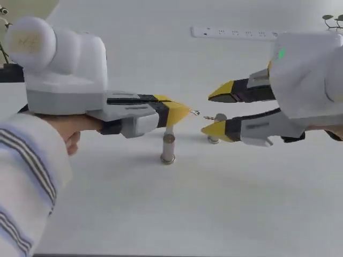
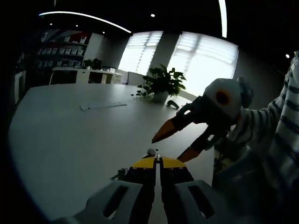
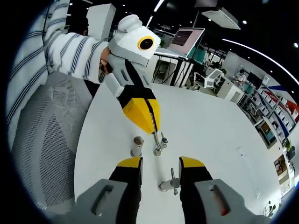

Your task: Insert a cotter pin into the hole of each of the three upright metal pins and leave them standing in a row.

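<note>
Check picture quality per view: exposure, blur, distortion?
Head view: white table near overexposed, soft focus, faint shadow under the near metal pin. Left gripper view: backlit by windows, left gripper dark, the cotter pin at its tip hard to make out. Right gripper view: even light, sharpest, fisheye bends the table edge.

Setting: open-plan office or lab floor. Evidence:
- Large white worktable with a white power strip near its far edge.
- Tall windows with slatted blinds, and a potted plant in front of them.
- Wall shelving stocked with rows of small items.
- Linear ceiling lights.
- A monitor and more desks behind.
- A grey mesh chair back beside the table.
</note>
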`<state>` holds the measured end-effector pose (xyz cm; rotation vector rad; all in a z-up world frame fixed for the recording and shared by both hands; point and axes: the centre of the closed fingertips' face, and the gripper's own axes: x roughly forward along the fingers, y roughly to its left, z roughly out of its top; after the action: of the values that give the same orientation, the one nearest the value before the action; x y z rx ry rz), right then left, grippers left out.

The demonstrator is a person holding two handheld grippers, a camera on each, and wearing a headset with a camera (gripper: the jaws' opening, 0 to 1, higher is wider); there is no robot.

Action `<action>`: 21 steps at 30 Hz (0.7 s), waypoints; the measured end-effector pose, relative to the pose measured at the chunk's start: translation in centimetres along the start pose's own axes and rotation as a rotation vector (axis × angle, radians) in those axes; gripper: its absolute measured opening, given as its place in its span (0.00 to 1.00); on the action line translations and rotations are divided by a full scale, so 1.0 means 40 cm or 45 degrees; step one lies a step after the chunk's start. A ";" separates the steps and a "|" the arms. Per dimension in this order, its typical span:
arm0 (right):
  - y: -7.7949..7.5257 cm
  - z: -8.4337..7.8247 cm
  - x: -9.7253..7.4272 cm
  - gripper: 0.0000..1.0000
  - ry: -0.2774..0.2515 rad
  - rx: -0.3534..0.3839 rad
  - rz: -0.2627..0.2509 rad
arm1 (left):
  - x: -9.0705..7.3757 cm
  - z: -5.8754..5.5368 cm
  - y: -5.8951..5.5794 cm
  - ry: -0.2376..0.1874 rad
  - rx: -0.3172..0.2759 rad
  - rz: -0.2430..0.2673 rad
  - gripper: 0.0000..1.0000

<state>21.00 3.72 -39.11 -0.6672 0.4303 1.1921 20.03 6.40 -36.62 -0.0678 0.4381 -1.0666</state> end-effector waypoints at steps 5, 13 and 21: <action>0.020 -0.001 -0.005 0.27 -0.026 0.092 0.099 | -0.007 -0.002 -0.013 0.013 0.101 -0.047 0.00; 0.057 0.016 -0.007 0.21 -0.064 0.145 0.186 | -0.013 -0.004 -0.033 0.022 0.268 -0.129 0.00; 0.074 0.030 -0.010 0.12 -0.109 0.185 0.225 | -0.007 -0.006 -0.062 0.034 0.367 -0.181 0.00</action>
<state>18.02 4.90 -38.70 -0.4586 0.5063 1.3371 17.78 5.49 -36.11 0.1734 0.3030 -1.2624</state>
